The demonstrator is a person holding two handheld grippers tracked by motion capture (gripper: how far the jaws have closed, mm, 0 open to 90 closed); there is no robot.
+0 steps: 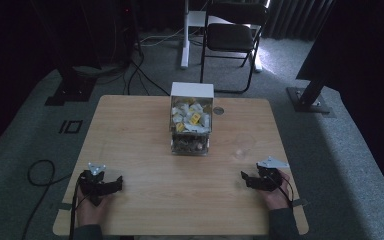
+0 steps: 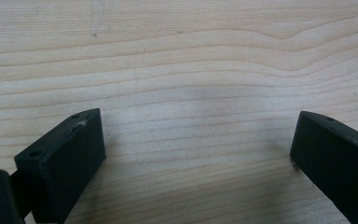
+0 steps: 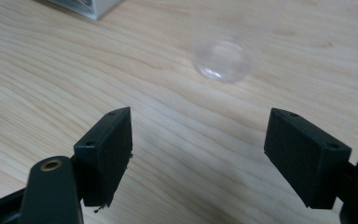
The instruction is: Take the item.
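Observation:
A clear plastic cup [image 1: 243,145] stands on the wooden table [image 1: 140,150], to the right of a clear box [image 1: 191,125] holding white and yellow packets. My right gripper [image 1: 255,180] rests near the table's front right, a short way in front of the cup. In the right gripper view the cup [image 3: 221,58] lies beyond the right gripper [image 3: 198,144], whose jaws stand wide apart over bare wood. My left gripper [image 1: 101,185] sits at the front left, far from both. In the left gripper view the left gripper [image 2: 198,144] is open with nothing between its jaws.
A small round disc [image 1: 219,110] lies on the table beside the box's back right corner. The box's corner [image 3: 81,7] shows at the top left of the right gripper view. A folding chair [image 1: 232,35] and stand bases stand on the floor beyond the table.

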